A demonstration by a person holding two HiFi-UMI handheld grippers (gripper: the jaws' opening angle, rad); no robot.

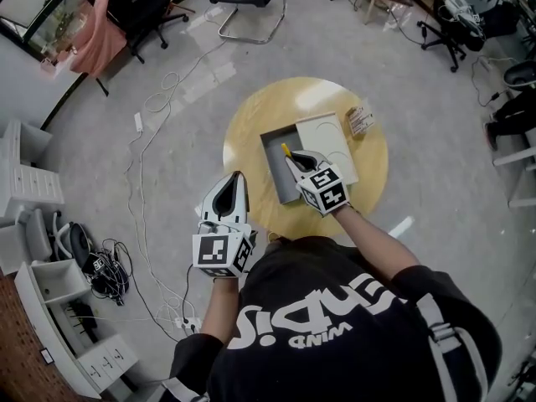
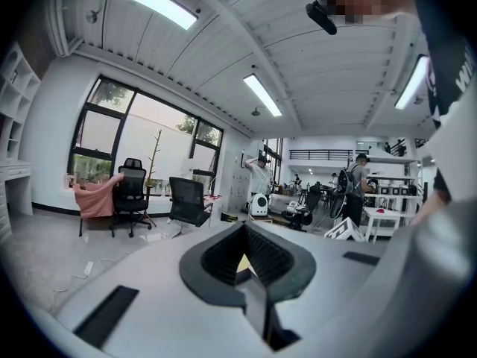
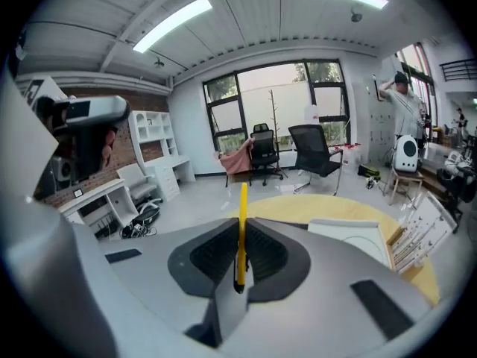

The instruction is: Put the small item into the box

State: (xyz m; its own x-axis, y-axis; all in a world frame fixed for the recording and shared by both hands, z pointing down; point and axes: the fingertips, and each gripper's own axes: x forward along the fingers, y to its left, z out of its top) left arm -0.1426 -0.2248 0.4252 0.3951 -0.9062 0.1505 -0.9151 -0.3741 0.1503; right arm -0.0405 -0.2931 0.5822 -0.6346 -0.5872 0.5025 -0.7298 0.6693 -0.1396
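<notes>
Placement step: right tool (image 1: 293, 159) clamped on yellow small item (image 3: 241, 226) over box (image 1: 280, 184), frame centre. Left tool (image 2: 242, 263) closed, empty. Next, probably: lower, release.

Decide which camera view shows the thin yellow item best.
The right gripper view: the yellow item stands clamped between the jaws, close and clear. The head view shows only its tip; the left gripper view, nothing.

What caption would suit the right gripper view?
Right gripper shut on a thin yellow item, round wooden table ahead.
</notes>
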